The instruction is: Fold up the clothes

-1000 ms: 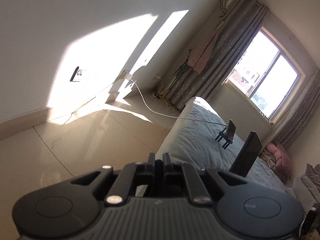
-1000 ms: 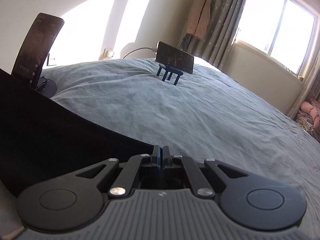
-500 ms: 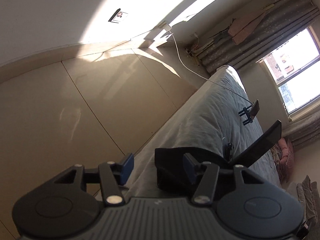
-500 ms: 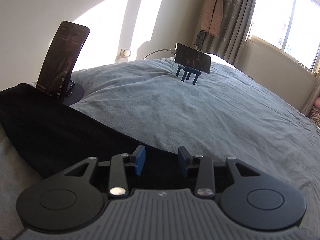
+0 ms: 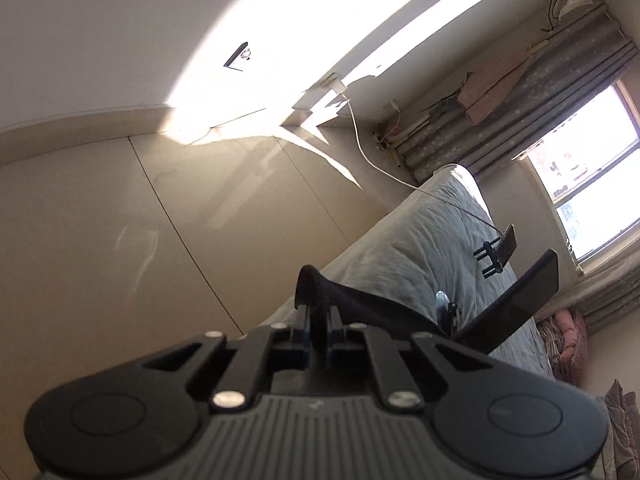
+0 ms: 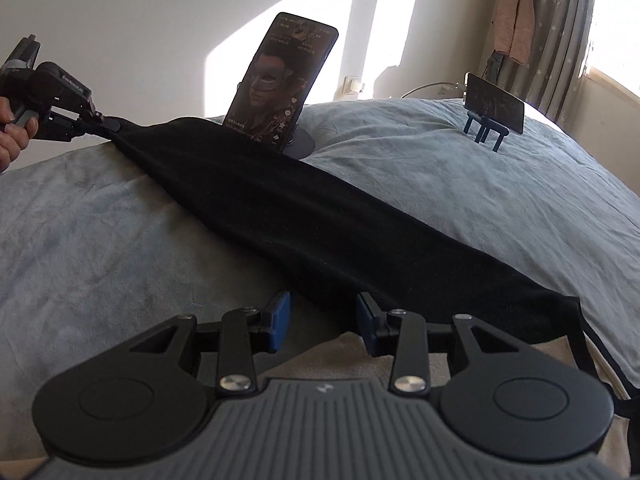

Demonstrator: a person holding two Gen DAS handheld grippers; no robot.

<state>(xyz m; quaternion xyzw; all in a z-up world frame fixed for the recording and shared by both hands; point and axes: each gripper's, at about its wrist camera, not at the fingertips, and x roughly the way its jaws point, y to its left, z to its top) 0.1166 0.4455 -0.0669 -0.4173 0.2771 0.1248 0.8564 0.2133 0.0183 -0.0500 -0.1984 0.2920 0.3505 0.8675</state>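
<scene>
While the bed [image 6: 460,184] with its grey-blue cover takes up most of the right wrist view, the thing that matters is the black garment [image 6: 320,220] stretched across it in a long band, running from the far left corner down to the near right edge, where one end hangs a bit over the side with a thin dark strap trailing off it. It looks like soft, light knit fabric to me, so I'd expect it to sag and bunch anywhere it isn't supported, and it probably won't slide much on that fuzzy cover. Best places to take hold are the corners or the hem at each end, pinching a flat bit of edge and not a wad from the middle. The left hand-held gripper [image 6: 86,122] already does that at the far end: its jaws are clamped tight on a corner of the cloth, and the left wrist view shows the fabric pinched between the blue pads [image 5: 306,320] and poking up past them. The right hand-held gripper [image 6: 322,322] has its jaws spread wide and holds nothing, sitting right at the near edge of the garment, so closing on that hem looks like the obvious next grab. Smaller stuff: a phone [image 6: 282,80] propped upright on a round stand just behind the garment, and a second phone [image 6: 494,102] on a little blue stand farther back.
</scene>
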